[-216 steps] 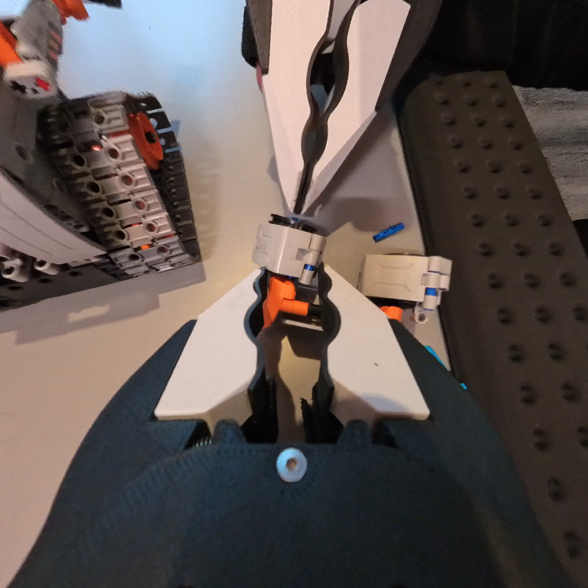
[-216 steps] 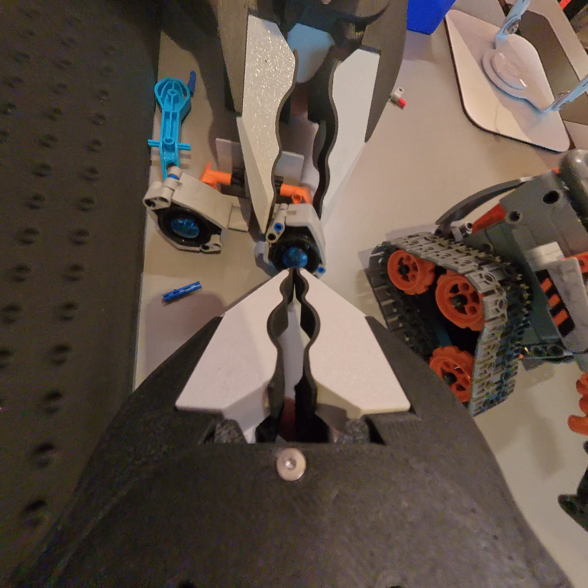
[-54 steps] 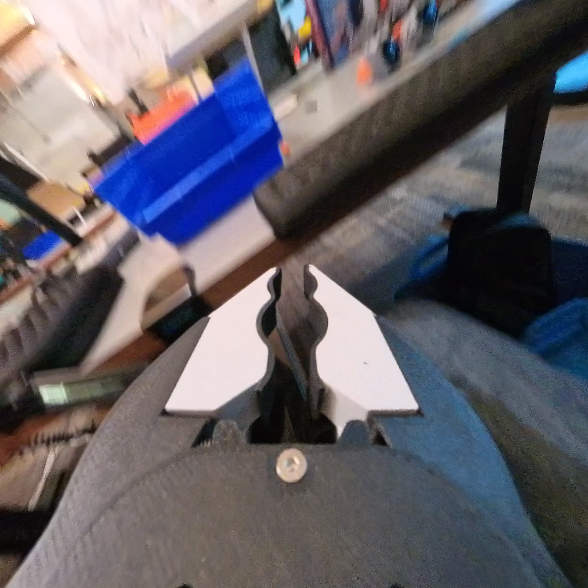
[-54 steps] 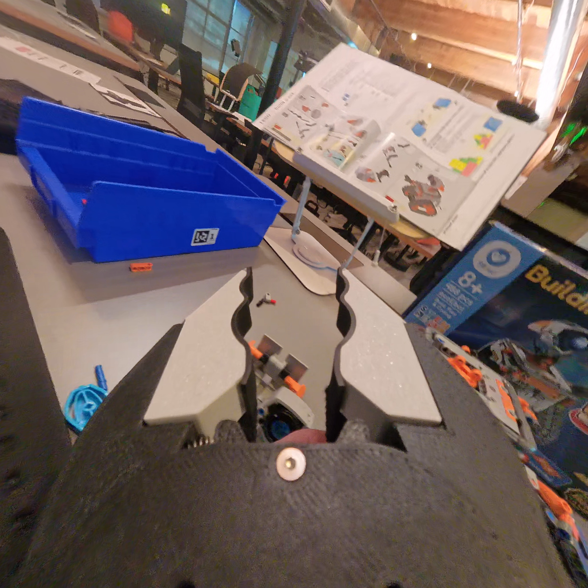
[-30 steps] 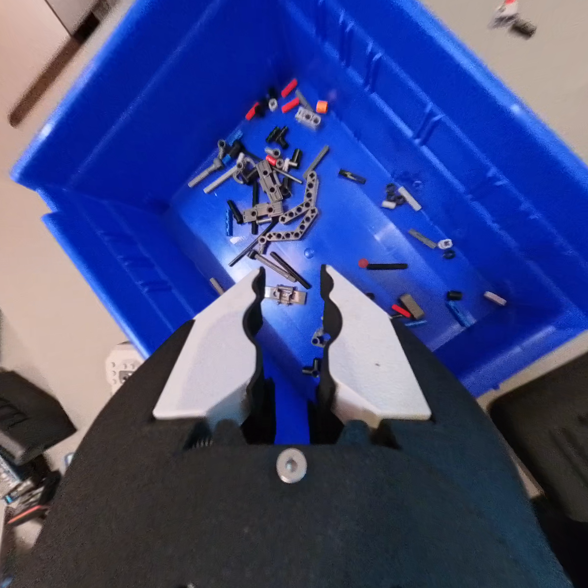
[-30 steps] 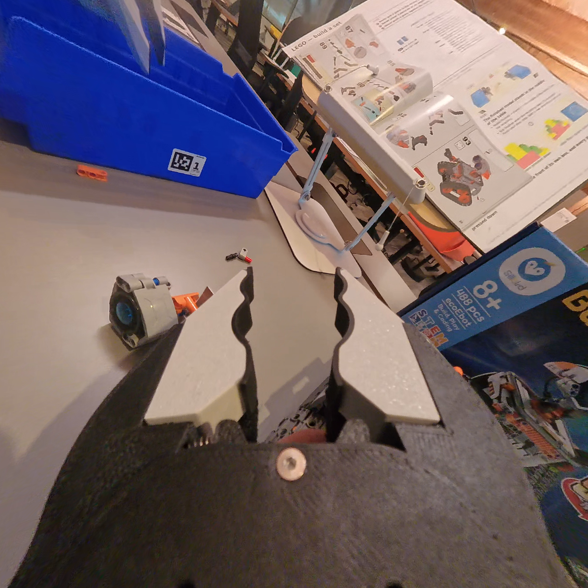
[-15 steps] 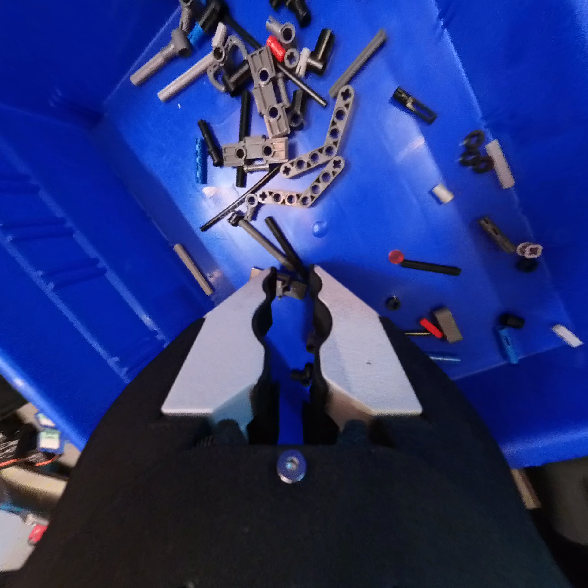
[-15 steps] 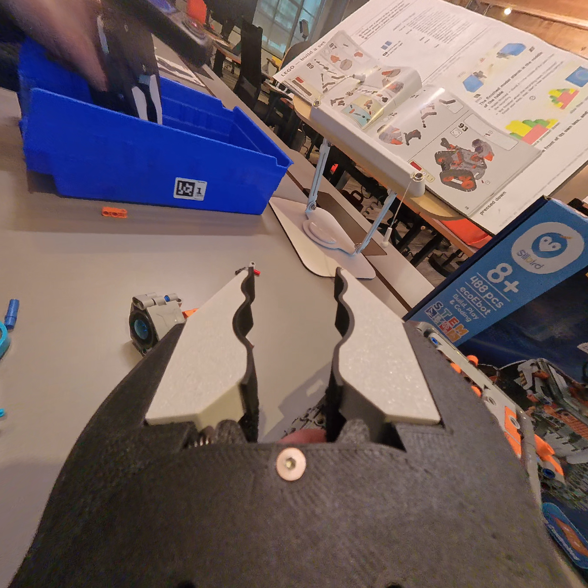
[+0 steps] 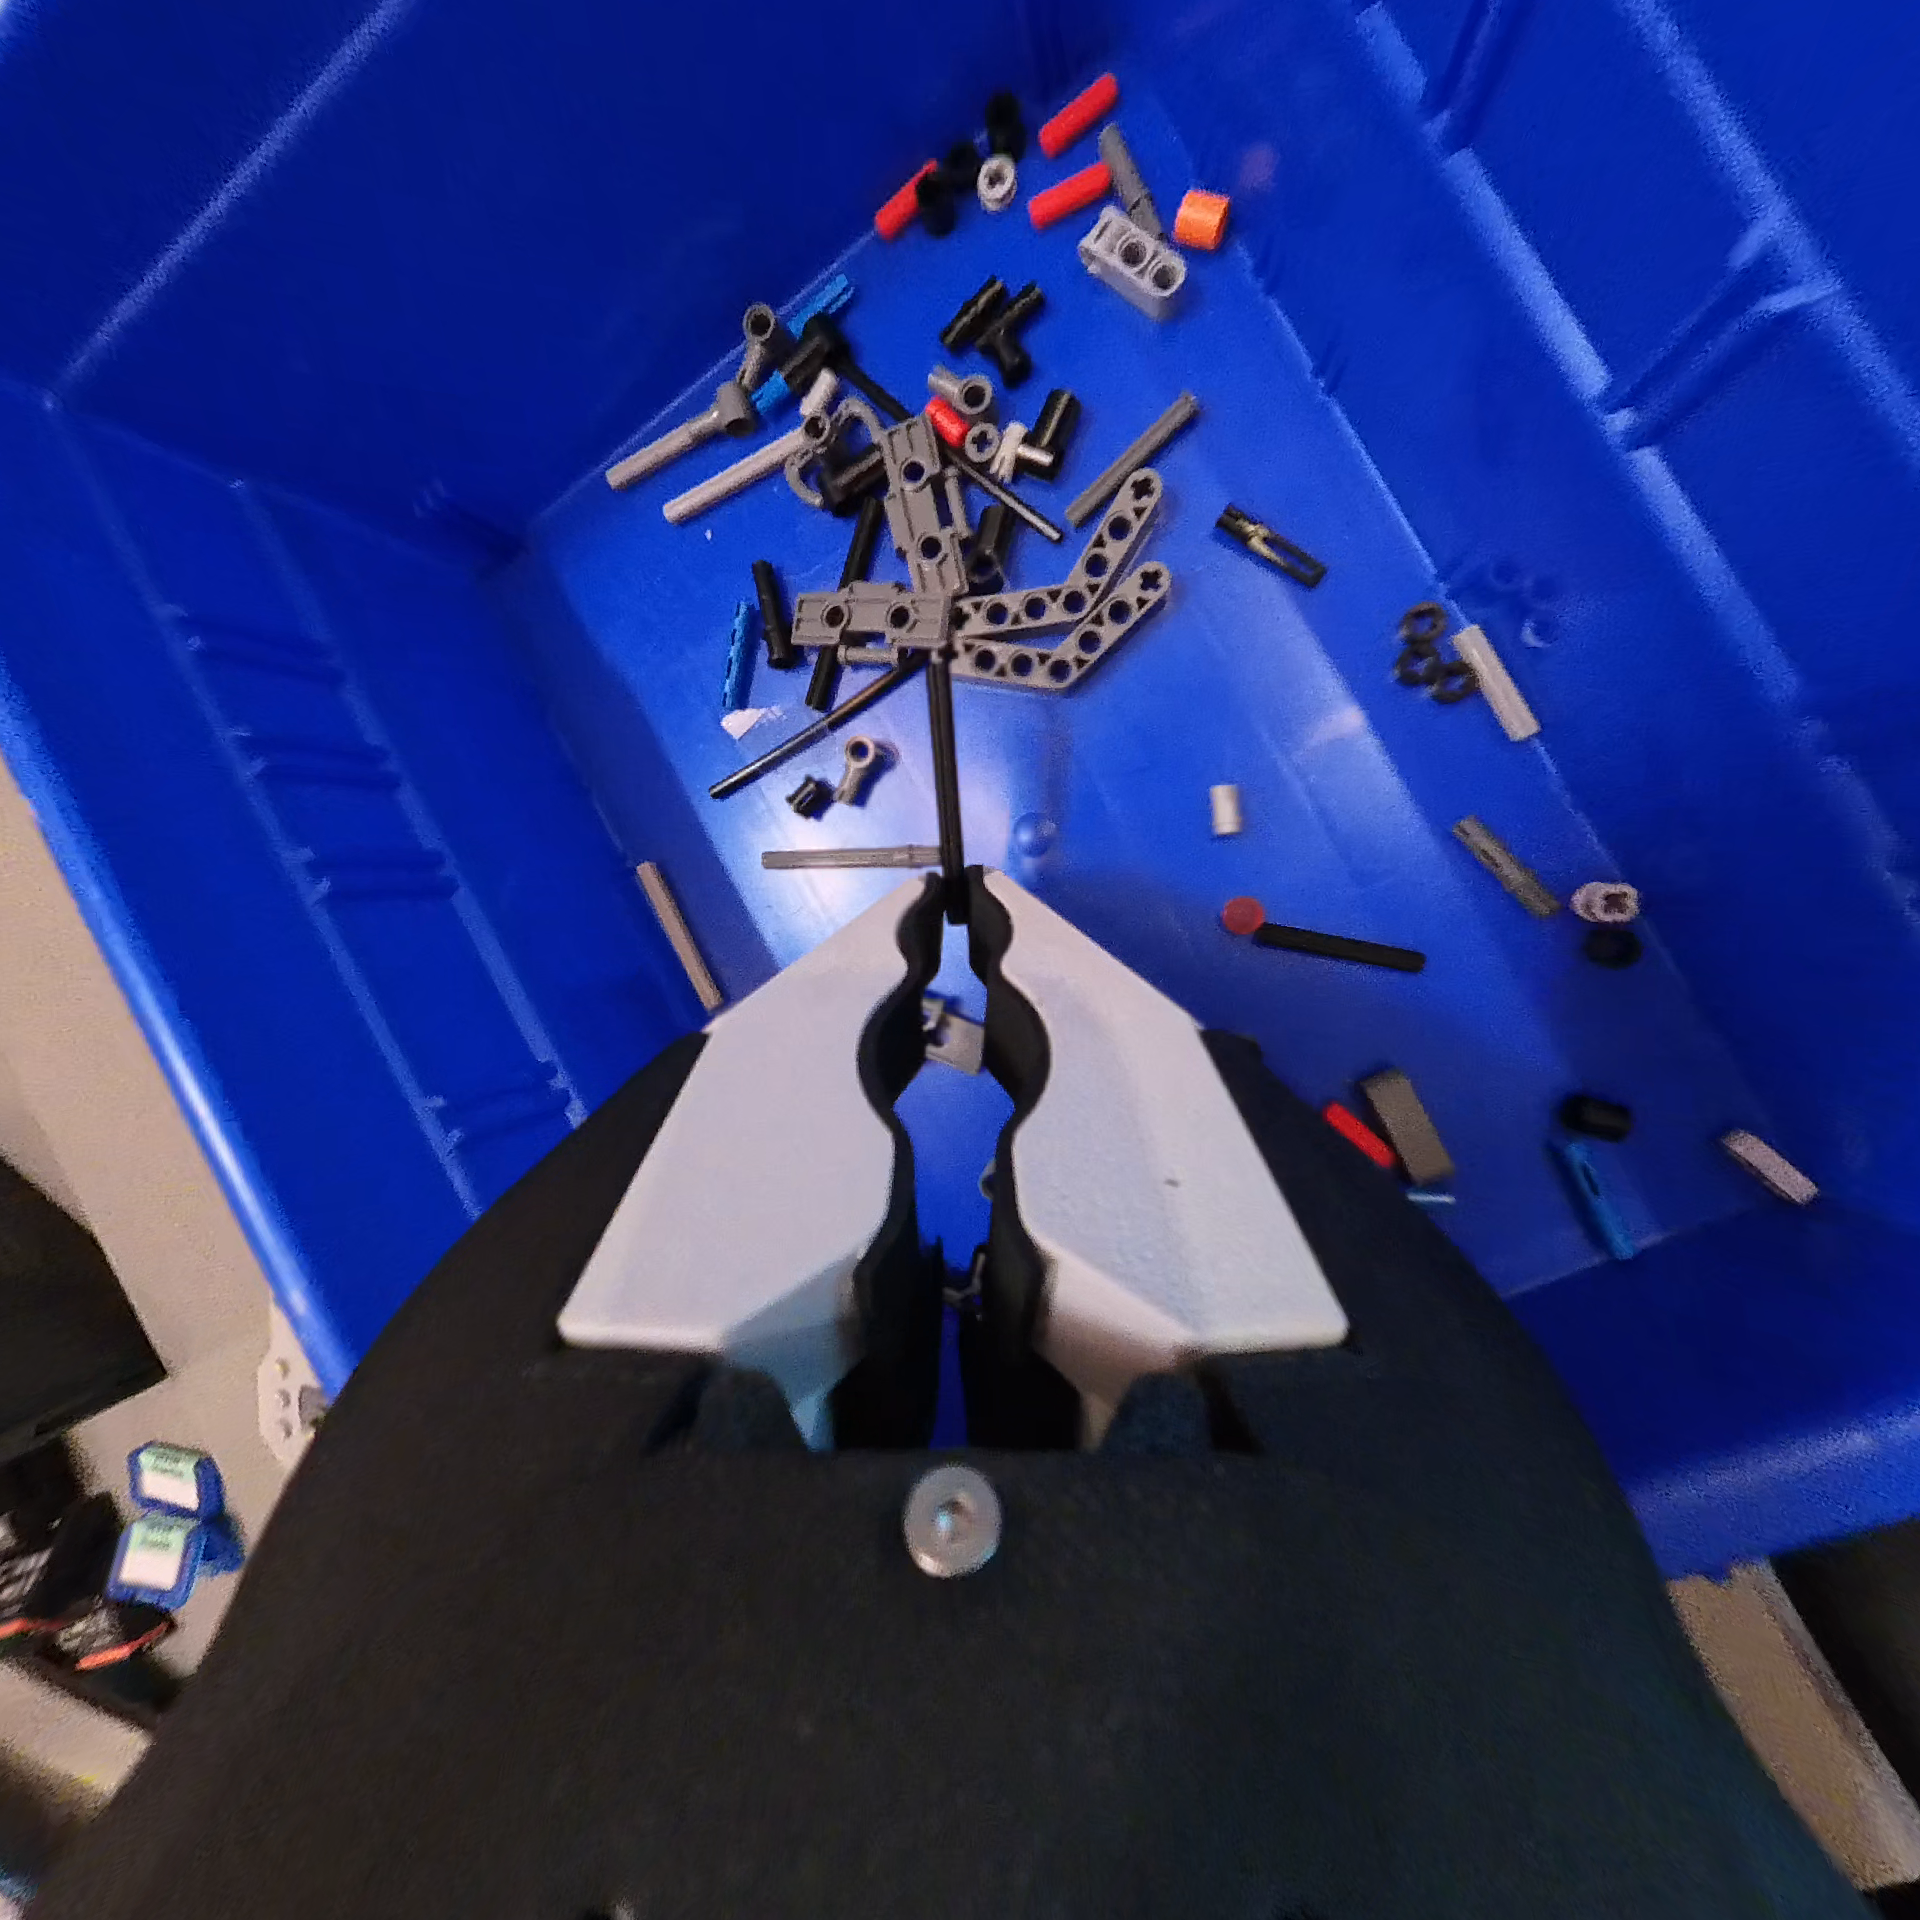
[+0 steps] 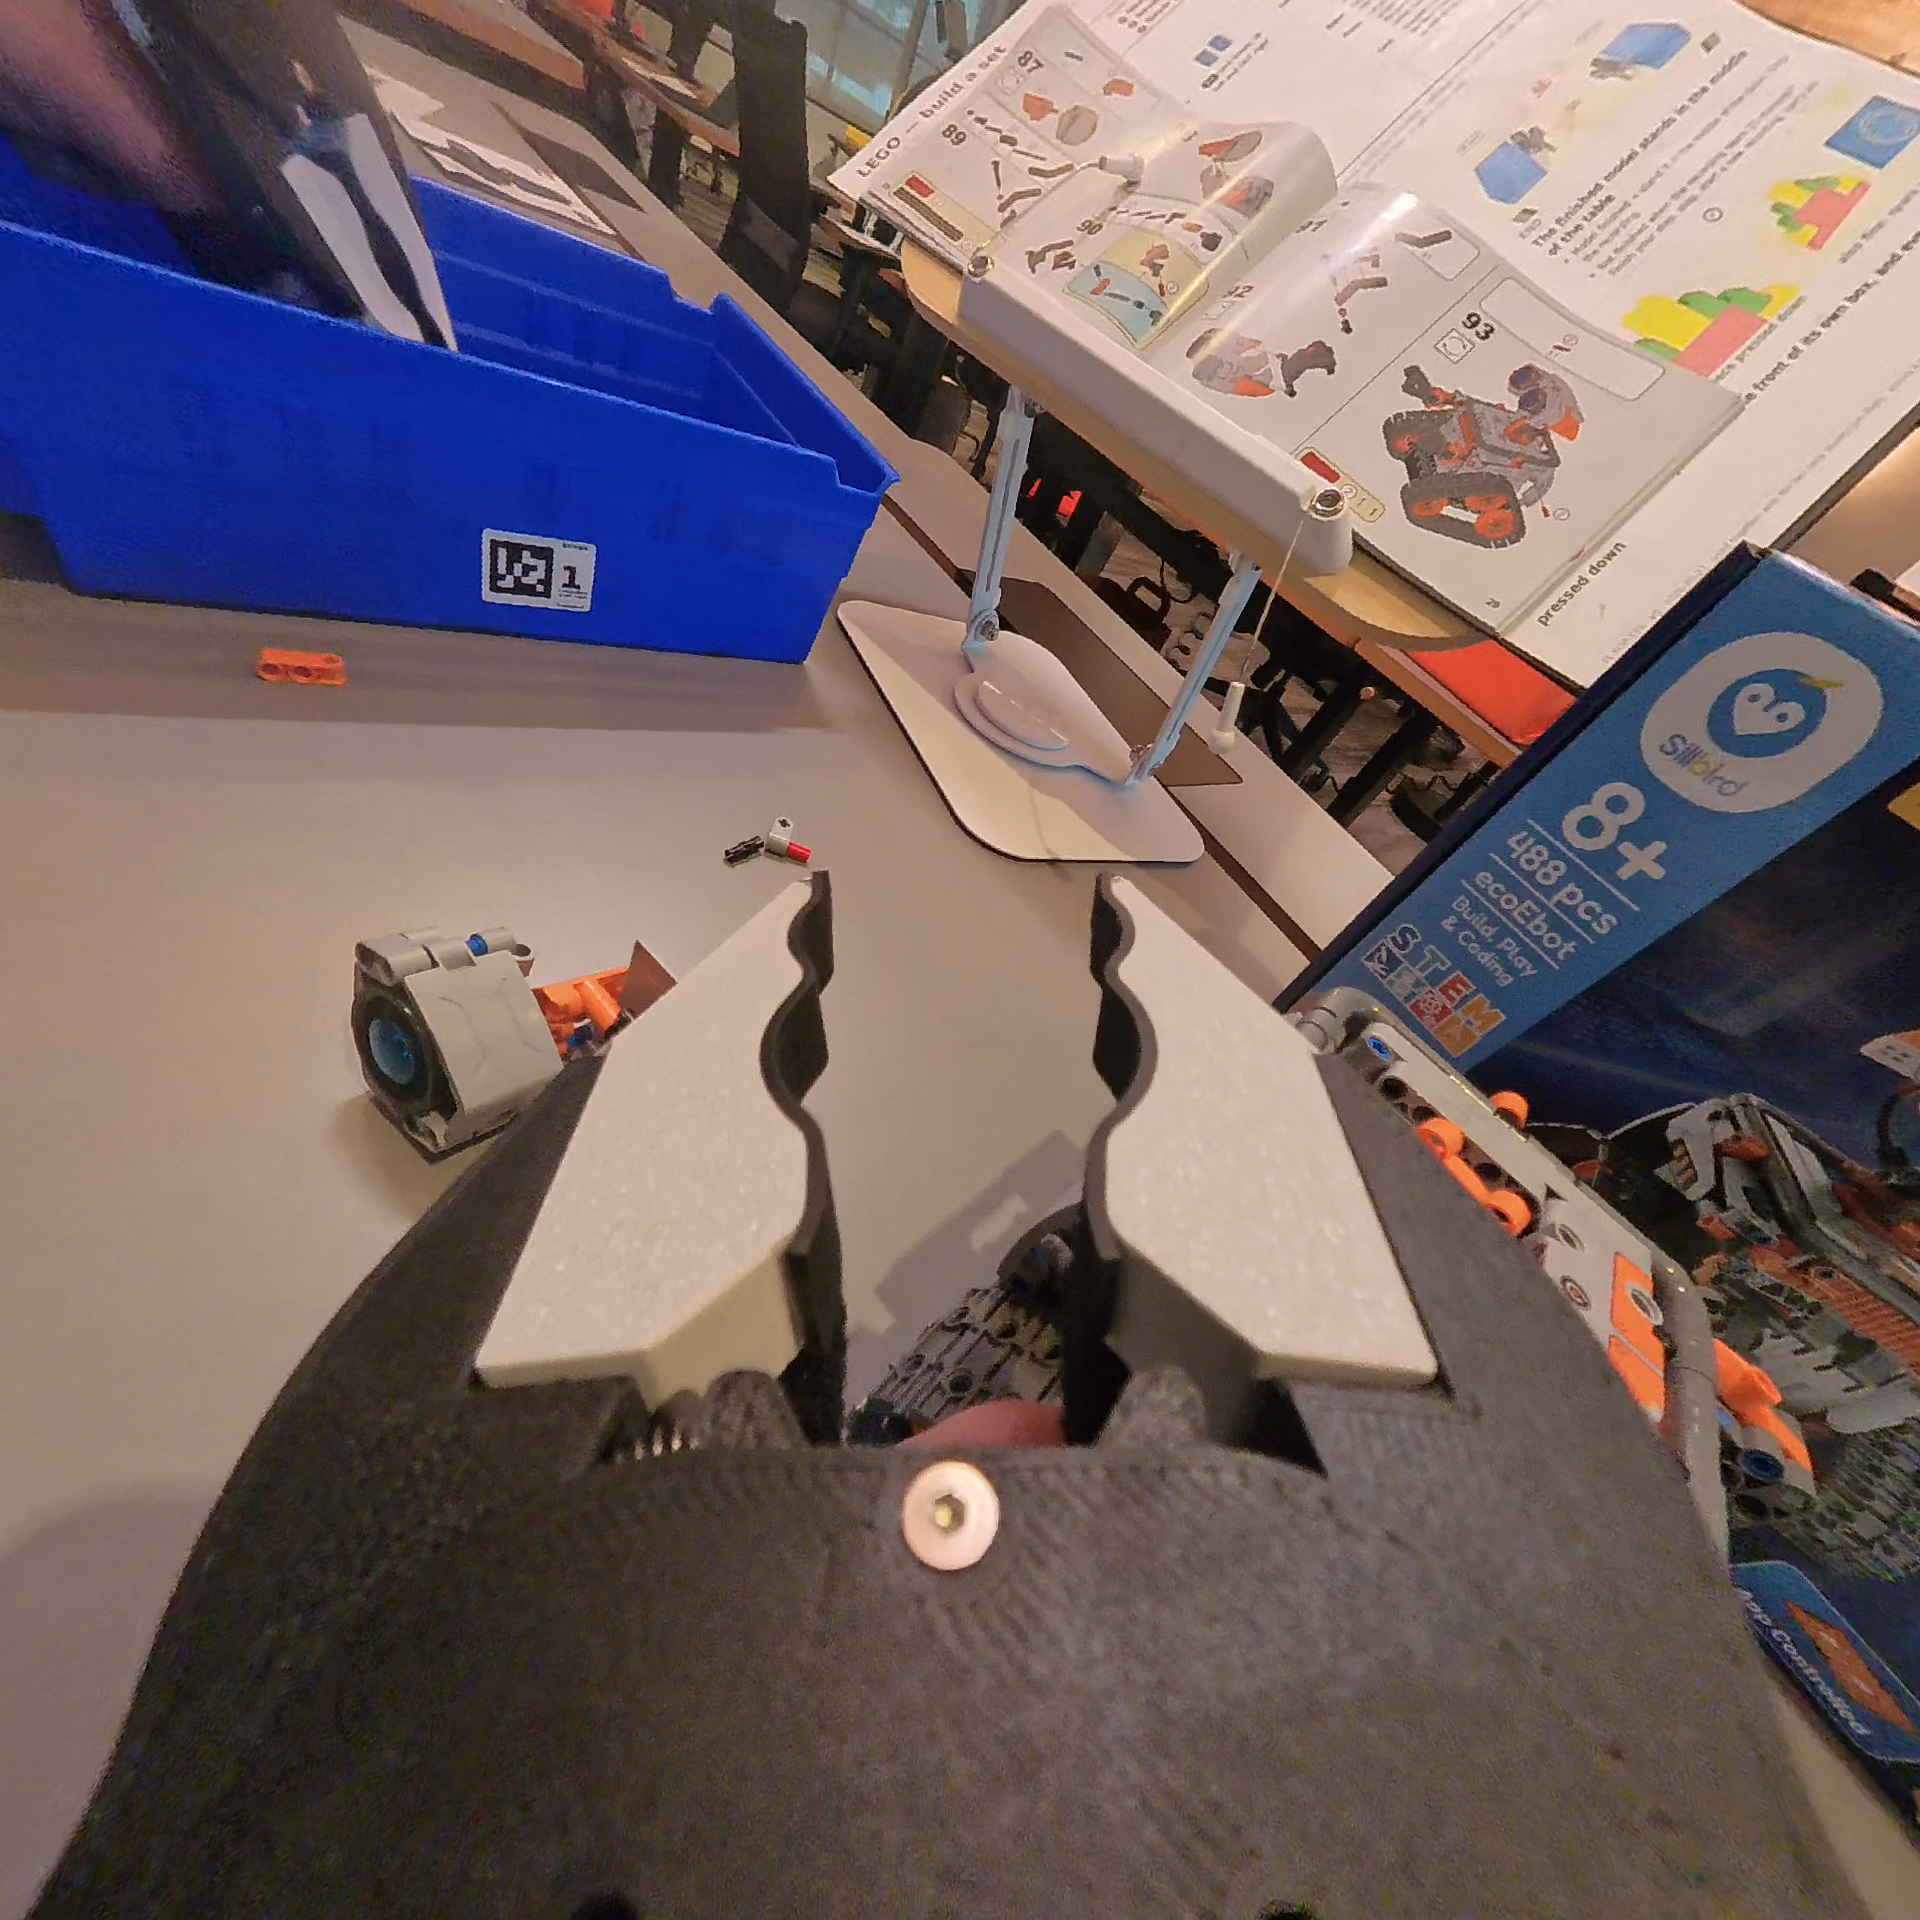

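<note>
Blue bin (image 9: 312, 727) holds grey, black and red pieces (image 9: 935, 520).

Overhead light puts white glare on the floor of the blue bin (image 9: 1299, 727); its walls bend with wide-angle distortion. Warm, dimmer light covers the grey table (image 10: 208, 935), shadows soft. The person's hand (image 10: 94, 114) is motion-blurred; the manual (image 10: 1455, 260) shows sheen.

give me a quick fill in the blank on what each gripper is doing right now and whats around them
1. The left gripper is shut on a thin ____ axle.
2. It hangs inside the ____ parts bin.
3. The right gripper has its jaws ____, nothing between them.
4. The grey motor block lies on the ____.

Missing words: black; blue; open; table
</note>
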The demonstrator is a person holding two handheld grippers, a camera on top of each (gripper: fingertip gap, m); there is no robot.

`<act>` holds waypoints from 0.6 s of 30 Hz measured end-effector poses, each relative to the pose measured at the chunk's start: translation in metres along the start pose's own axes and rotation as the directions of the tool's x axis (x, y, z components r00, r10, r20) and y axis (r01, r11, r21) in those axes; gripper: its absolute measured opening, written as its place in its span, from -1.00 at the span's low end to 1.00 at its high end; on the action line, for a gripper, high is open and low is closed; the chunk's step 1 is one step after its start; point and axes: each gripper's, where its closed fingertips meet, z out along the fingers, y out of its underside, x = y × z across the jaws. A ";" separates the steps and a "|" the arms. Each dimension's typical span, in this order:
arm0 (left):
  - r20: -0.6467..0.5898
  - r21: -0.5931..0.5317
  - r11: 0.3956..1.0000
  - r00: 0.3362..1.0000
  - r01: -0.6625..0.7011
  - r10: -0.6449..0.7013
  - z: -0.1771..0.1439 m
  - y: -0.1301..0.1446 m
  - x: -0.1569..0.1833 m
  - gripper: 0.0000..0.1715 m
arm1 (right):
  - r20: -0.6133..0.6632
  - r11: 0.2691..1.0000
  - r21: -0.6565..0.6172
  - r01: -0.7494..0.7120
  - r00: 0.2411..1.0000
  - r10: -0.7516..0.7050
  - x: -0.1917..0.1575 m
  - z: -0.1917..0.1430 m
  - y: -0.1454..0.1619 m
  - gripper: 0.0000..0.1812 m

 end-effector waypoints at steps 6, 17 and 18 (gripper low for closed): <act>0.007 0.097 0.995 1.000 -0.029 0.029 -0.024 -0.008 0.004 -0.98 | 0.006 1.000 -0.007 0.003 1.000 -0.003 -0.001 0.000 0.001 -0.47; -0.165 0.219 0.858 0.849 -0.464 0.502 -0.077 -0.100 0.174 -0.98 | -0.017 0.998 0.007 -0.056 0.998 0.056 0.012 -0.004 0.002 -0.47; -0.195 0.178 0.845 0.824 -0.504 0.533 -0.065 -0.097 0.190 -0.98 | -0.019 0.998 0.010 -0.064 0.998 0.065 0.014 -0.005 0.002 -0.48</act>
